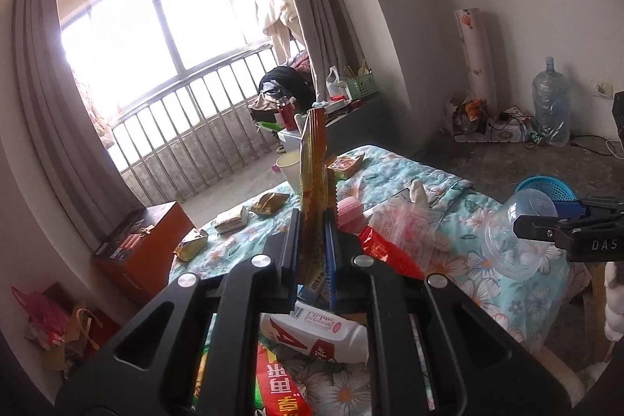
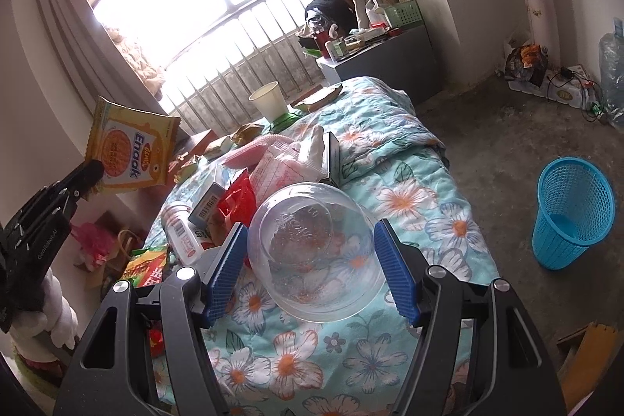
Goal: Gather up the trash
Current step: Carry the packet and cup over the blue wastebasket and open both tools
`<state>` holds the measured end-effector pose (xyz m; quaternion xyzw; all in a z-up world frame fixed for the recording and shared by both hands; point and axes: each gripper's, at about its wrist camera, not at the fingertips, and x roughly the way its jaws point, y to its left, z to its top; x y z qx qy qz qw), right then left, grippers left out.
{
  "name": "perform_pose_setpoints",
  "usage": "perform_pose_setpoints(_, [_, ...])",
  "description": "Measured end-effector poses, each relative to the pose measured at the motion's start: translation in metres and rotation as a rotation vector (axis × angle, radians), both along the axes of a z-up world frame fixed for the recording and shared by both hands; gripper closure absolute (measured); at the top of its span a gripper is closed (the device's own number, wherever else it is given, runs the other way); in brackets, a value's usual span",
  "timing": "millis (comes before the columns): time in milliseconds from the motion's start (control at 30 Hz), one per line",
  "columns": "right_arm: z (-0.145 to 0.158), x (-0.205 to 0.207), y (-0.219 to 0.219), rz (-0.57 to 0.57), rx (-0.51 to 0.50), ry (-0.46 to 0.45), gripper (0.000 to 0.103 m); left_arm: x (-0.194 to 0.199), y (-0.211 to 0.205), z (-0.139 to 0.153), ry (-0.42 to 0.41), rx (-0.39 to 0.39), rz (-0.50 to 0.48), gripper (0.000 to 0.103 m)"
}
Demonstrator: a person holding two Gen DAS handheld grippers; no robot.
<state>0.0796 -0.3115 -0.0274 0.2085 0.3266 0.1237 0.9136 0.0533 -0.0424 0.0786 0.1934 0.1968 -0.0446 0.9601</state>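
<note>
Left wrist view: the left gripper [image 1: 312,221] pinches a yellow snack packet [image 1: 314,158] edge-on, lifted above the floral quilt [image 1: 487,275]. To its right the right gripper [image 1: 542,225] carries a clear plastic bowl [image 1: 514,236], with only the rim of the blue basket [image 1: 546,188] peeping behind it. Right wrist view, from the left: that packet [image 2: 130,147] shows its face here (the other camera gets only the edge), then the bowl [image 2: 312,248] sits between the right gripper's [image 2: 312,260] wide-spread blue pads [image 2: 224,268], which seem to press its sides, and far right the whole basket [image 2: 571,217] stands on the floor, apparently empty. So I judge collecting has barely begun: two pieces lifted, none binned, and wrappers, a bottle and a paper cup [image 2: 269,100] remain on the quilt
</note>
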Motion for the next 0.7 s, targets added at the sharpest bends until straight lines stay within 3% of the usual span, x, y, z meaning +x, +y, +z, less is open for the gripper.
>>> perform_pose_setpoints(400, [-0.001,-0.014,-0.036,-0.059,0.061,-0.030,0.038,0.003,-0.029,0.004,0.030,-0.019,-0.040,0.093])
perform_pose_setpoints(700, [-0.001,-0.024,-0.085,-0.185,0.090,-0.048,0.038,0.034,-0.085,0.005,0.098,-0.082,-0.183,0.093])
